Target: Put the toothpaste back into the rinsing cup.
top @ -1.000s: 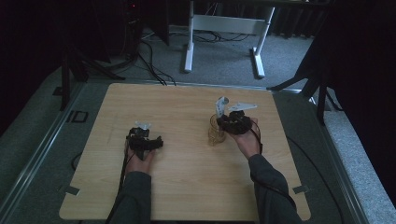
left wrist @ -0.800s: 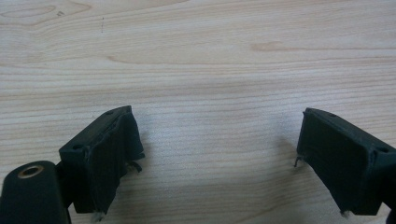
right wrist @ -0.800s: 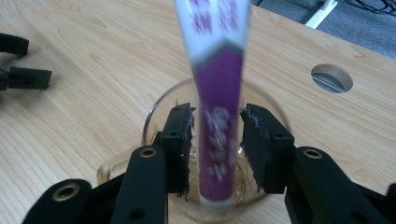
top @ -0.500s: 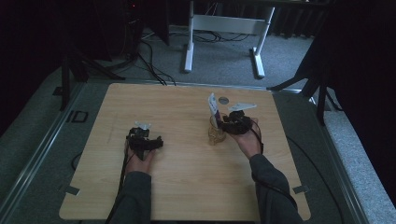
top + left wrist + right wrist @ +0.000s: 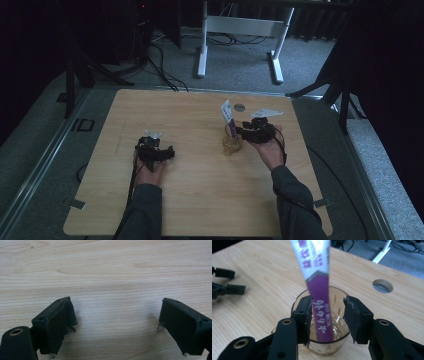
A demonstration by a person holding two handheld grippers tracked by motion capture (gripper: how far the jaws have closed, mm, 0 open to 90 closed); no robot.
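Observation:
A clear glass tumbler (image 5: 231, 145) stands on the wooden table (image 5: 200, 200), right of centre. A purple and white stick sachet (image 5: 227, 112) stands in it and leans up and to the left. My right gripper (image 5: 235, 133) reaches the glass from the right. In the right gripper view its jaws straddle the sachet (image 5: 319, 287) above the glass (image 5: 337, 294). They have just been opening, with a gap on the right side, so the right gripper (image 5: 327, 317) is open. My left gripper (image 5: 150, 142) rests on the table at the left, and in its own view the left gripper (image 5: 115, 322) stands open over bare wood.
A round cable hole (image 5: 239, 107) is in the table just behind the glass. White desk legs (image 5: 202, 47) and cables stand on the floor beyond the far edge. Dark stands flank the table on both sides.
The sachet's top has swung a little to the left and now stands straighter in the glass. Both hands have stayed where they were.

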